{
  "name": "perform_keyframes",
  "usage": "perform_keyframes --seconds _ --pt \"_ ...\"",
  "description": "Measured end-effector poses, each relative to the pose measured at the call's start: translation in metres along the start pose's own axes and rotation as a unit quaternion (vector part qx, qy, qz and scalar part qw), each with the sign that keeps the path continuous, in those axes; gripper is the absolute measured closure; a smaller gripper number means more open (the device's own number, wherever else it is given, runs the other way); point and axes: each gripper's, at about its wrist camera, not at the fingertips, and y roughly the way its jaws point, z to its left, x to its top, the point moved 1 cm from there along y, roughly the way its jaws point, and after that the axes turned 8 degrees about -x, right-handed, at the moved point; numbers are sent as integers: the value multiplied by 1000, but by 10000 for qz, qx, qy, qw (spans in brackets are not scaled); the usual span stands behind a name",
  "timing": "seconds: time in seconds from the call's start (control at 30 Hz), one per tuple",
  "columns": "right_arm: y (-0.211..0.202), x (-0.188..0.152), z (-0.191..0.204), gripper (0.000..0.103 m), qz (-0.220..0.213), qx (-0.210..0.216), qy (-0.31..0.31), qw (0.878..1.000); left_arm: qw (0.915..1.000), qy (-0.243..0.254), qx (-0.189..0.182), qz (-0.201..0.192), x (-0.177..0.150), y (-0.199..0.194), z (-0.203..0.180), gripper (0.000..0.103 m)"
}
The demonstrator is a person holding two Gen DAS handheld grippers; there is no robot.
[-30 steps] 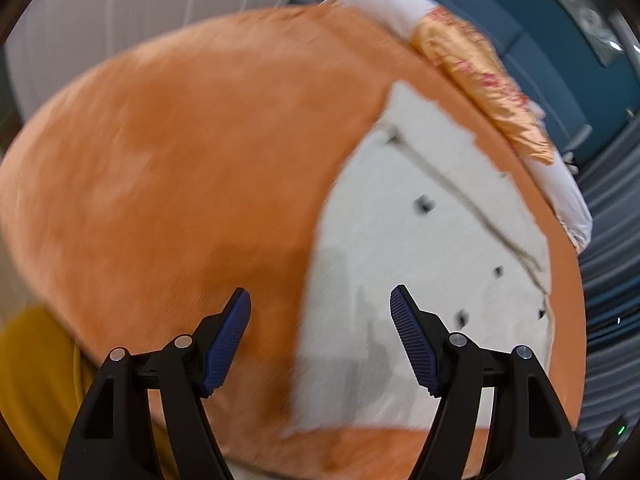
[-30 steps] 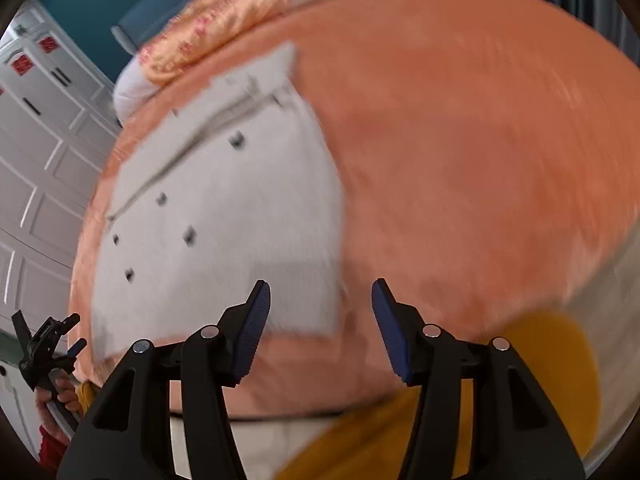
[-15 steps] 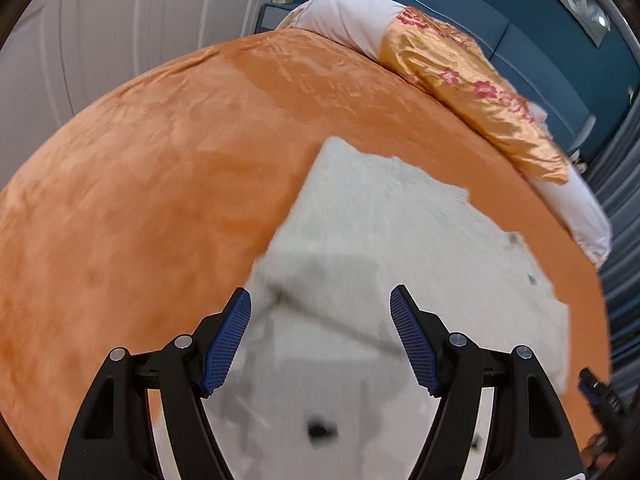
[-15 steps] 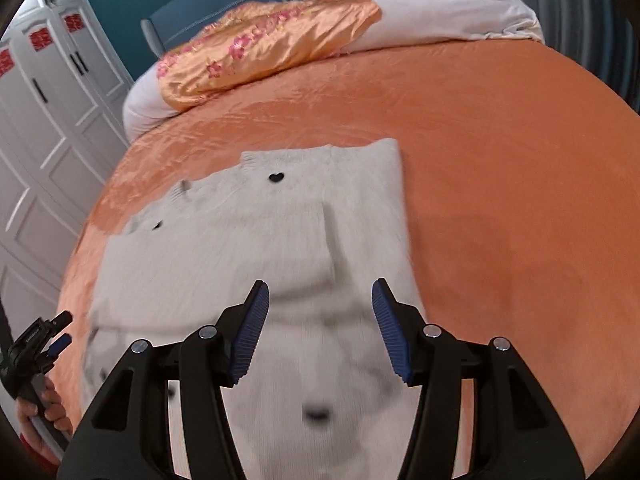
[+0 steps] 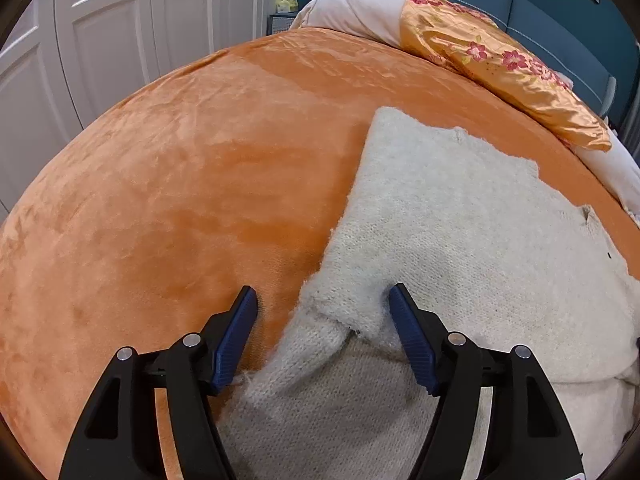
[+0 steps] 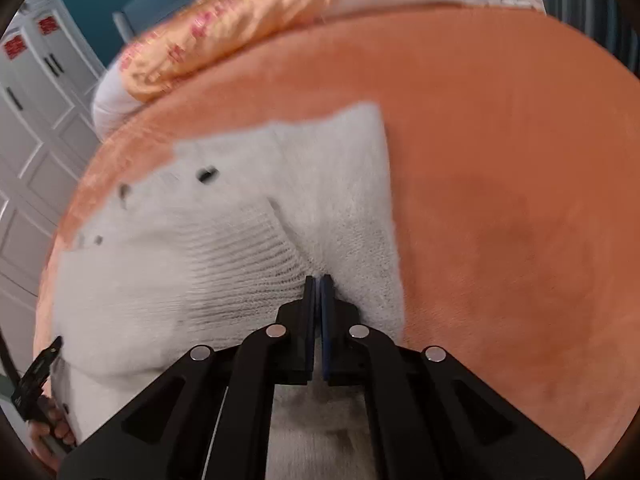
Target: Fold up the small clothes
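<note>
At the bottom centre of the right wrist view the right gripper point(image 6: 318, 280) has its blue pads pressed together on a pinch of the cream knit sweater point(image 6: 248, 248), which fans up and left from the fingers across the middle of the frame. In the left wrist view the left gripper point(image 5: 323, 312) is spread wide and holds nothing, a folded corner of the fuzzy, ribbed garment point(image 5: 460, 232) lying between its pads, nearer the right-hand one, so it seems placed to close there next. Beyond, the plush orange blanket point(image 5: 180, 200) runs to a satin floral pillow point(image 5: 500, 64) at upper right.

Orange plush bedspread point(image 5: 180, 184), floral satin pillow point(image 5: 500, 60), white panelled wardrobe doors point(image 5: 120, 20), teal headboard point(image 5: 540, 4)
</note>
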Motion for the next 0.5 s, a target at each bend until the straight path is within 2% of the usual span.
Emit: perform_keyframes --seconds 0.07,0.1,0.13,0.17,0.23,0.3,0.33,0.4,0.43,0.5 --pt "-33 5 11 98 -519 -404 -32 9978 10000 56 40 -63 -2 0 -2 33" --pt "-41 7 15 98 -697 -416 -54 9967 9999 81 67 -90 -3 0 -3 33" --pt "-58 9 28 98 -957 -257 -87 9950 9998 106 100 -118 -5 0 -5 33" --pt "-66 12 46 98 -1029 105 -156 9945 9998 122 118 -140 -6 0 -6 33" --pt "-61 16 96 98 -734 801 -572 9924 9997 126 129 -161 -7 -1 -5 33" --pt "-42 9 158 98 -392 1393 -1108 9833 9997 124 128 -170 -8 -1 -5 33" --pt "-29 4 184 98 -247 1495 -1375 9788 9997 134 139 -165 -7 0 -5 33" --pt "6 -10 235 99 108 1399 -1951 9707 9996 146 135 -176 -8 0 -5 32" --pt "18 -15 245 100 252 1358 -2086 9682 9997 139 120 -185 -8 0 -5 32" --pt "39 -12 241 103 324 986 -2264 9685 9997 101 67 -203 -9 0 -2 31"
